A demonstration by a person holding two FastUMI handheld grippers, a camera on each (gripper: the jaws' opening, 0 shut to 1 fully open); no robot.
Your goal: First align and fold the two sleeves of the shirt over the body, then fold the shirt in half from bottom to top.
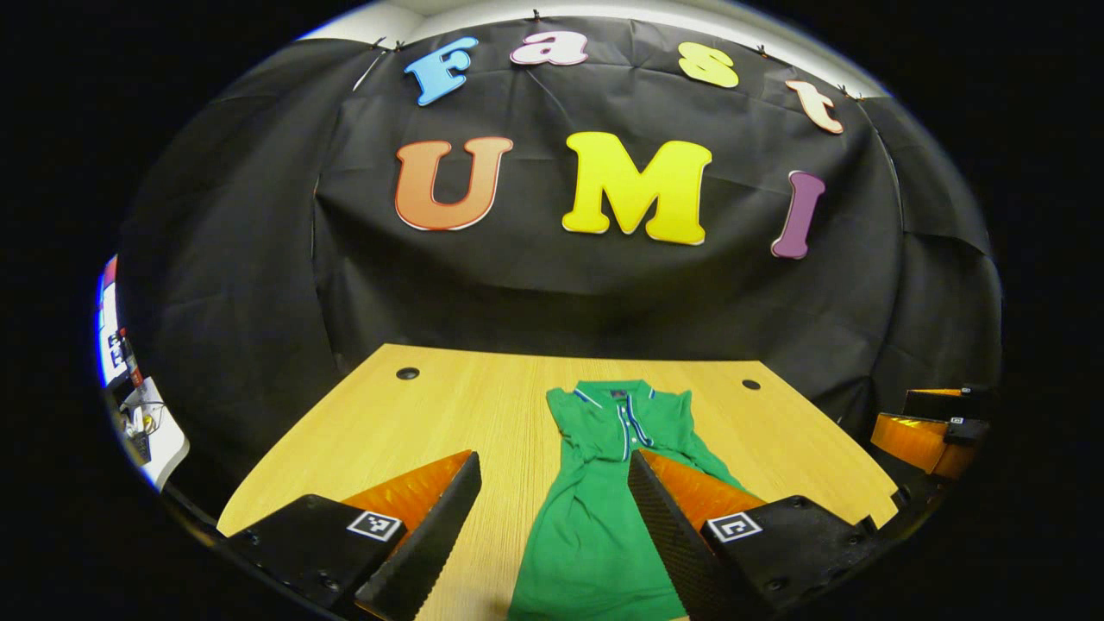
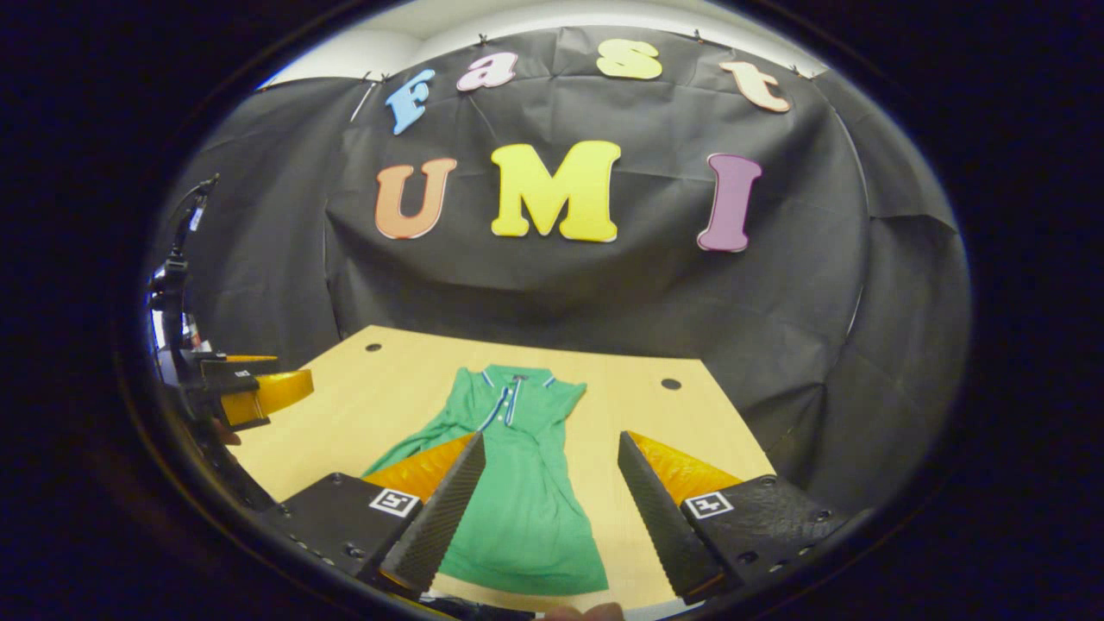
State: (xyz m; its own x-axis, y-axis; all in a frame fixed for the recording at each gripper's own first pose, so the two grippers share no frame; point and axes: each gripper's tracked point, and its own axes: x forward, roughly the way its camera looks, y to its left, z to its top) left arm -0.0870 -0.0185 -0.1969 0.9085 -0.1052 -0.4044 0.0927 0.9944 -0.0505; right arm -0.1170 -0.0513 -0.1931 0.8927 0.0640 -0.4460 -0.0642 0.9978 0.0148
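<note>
Shirt: your green shirt (image 1: 595,517) lies flat on the wooden table (image 1: 448,423), collar toward the far edge, hem toward you. In the right gripper view the shirt (image 2: 517,500) shows both sleeves already folded in over the body, so it reads as a narrow strip that widens toward the hem.
Collar: the striped collar and placket (image 1: 625,414) sit at the shirt's far end, just short of the table's far edge.
Left gripper: your left gripper (image 1: 556,535) hangs above the shirt's near half with its fingers spread wide and nothing between them; the shirt body shows in the gap.
Right gripper: your right gripper (image 2: 552,509) is likewise released, fingers apart above the shirt's hem end, holding nothing.
Other gripper seen: in the right gripper view, the left gripper (image 2: 250,392) sits off the shirt's left side, beyond the table edge.
Table holes: two dark round holes (image 1: 407,373) lie either side of the collar near the far edge.
</note>
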